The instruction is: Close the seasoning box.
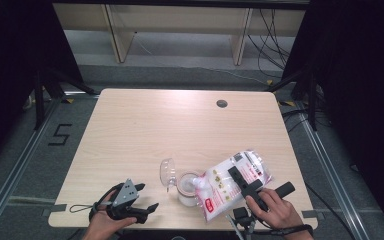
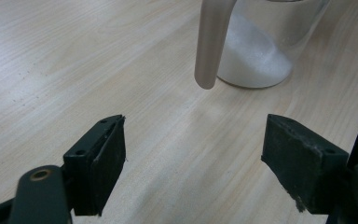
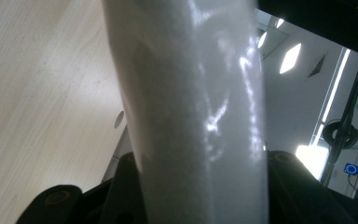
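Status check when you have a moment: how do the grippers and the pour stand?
Right gripper shut on bag, tilted over jar. Left gripper open, resting on table. Jar partly filled with white grains; its lid lies alongside. Nothing in the way.

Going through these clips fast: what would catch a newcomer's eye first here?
The bag of white grains, clamped in the right gripper and tipped over a clear jar near the table's front edge. The left gripper rests open left of the jar, holding nothing.
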Demonstrator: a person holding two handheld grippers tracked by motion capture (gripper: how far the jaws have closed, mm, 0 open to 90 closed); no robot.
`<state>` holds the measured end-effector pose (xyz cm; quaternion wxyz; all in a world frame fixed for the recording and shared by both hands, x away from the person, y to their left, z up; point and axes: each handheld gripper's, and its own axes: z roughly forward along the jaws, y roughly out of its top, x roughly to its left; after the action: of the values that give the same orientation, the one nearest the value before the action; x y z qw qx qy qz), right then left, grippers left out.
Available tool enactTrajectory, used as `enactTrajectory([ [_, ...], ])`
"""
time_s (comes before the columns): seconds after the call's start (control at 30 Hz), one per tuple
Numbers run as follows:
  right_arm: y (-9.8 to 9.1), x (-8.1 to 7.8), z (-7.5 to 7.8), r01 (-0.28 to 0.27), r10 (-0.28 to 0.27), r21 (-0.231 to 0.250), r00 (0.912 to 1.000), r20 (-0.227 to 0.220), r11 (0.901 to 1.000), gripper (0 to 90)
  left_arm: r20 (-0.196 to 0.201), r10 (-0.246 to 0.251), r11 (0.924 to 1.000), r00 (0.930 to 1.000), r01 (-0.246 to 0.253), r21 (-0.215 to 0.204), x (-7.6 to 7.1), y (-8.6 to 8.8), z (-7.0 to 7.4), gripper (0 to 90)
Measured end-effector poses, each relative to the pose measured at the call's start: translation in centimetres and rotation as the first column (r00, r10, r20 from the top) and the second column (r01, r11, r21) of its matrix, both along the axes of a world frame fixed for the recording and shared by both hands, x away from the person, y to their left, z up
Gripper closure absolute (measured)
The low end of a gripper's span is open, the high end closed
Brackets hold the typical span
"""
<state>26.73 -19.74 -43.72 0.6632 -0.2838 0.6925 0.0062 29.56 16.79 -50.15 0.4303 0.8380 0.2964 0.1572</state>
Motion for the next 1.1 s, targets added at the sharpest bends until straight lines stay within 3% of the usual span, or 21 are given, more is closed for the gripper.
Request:
enactTrajectory([
  [0.5,0.04,0.01,0.06,0.000,0.000,-0.008,1.0000,-0.001,1.0000,66.6,-0.004,0.001,0.9999,1.0000,-0.001,-0.011,-0.05,-0.07,-0.03,21.0],
  [0.53,0.01,-0.09,-0.13,0.016,-0.015,0.027,0.9998,-0.015,0.9995,66.6,-0.004,0.001,0.9999,1.0000,-0.001,-0.011,-0.04,-0.07,-0.04,21.0],
  [1.1,-0.03,-0.05,-0.15,0.011,-0.011,0.022,0.9999,-0.013,0.9997,66.7,-0.007,-0.002,1.0000,1.0000,0.002,-0.009,0.01,-0.04,-0.04,21.0],
])
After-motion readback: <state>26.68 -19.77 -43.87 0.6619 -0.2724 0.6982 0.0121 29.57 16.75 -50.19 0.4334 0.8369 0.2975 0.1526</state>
